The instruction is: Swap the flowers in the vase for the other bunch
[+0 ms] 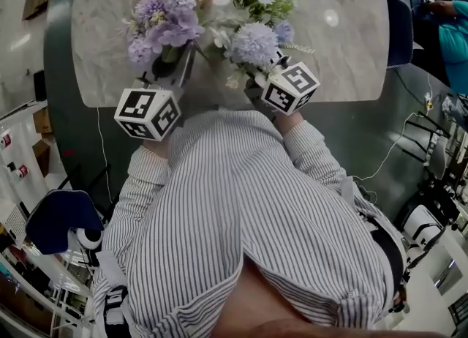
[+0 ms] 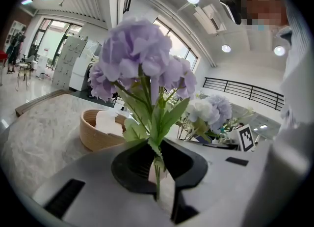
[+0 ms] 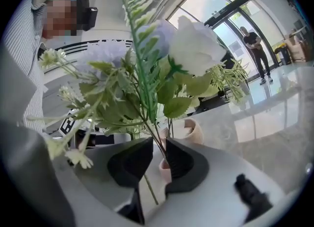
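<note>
The left tongs (image 2: 156,169) are clamped on the green stem of a purple hydrangea bunch (image 2: 140,59), which is held upright. The right tongs (image 3: 158,159) are closed only loosely round the thin stems of a mixed bunch (image 3: 191,49) of white rose, lilac blooms and fern, with a sliver of gap beside the stems. Both bunches are carried side by side above the near edge of the marble desk (image 1: 344,36). The tan vase (image 2: 93,132) is set farther back, and no flowers are seen in it.

The looser right-hand hold is judged the weak point: the top-heavy mixed bunch could slip or tip if those tongs are tilted. The two sets of blooms, almost touching, could also be tangled on the way to the vase.

The grips on the stems are shown only in the gripper views. The closeness of the bunches is shown only in the head view, where the vase mouth is half hidden by purple blooms. White filling inside the vase is revealed by the left gripper view alone.
</note>
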Motion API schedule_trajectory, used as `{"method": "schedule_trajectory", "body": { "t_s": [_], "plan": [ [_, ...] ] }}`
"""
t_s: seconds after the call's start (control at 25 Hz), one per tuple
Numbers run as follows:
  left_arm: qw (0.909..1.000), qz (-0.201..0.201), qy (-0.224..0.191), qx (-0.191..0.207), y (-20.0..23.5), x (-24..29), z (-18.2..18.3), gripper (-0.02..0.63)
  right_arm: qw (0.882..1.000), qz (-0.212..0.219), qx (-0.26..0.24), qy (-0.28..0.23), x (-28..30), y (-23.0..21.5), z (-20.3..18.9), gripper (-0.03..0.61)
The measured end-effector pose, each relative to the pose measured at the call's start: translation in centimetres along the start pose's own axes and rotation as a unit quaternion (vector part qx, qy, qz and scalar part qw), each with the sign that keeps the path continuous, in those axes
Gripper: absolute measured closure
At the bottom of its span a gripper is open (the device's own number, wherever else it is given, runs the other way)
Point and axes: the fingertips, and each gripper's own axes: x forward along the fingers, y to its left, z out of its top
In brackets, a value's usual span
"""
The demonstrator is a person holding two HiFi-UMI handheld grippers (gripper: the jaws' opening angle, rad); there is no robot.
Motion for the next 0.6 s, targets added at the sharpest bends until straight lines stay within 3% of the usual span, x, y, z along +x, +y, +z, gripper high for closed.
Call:
{"method": "schedule_trajectory", "body": {
  "t_s": [0.6],
  "plan": [
    [1.0000,0.001,-0.003,0.003,0.5,-0.5,0.0,0.565,1.000,0.018,-0.011,0.018,0.2,1.3,-0.6,0.464]
  ]
}}
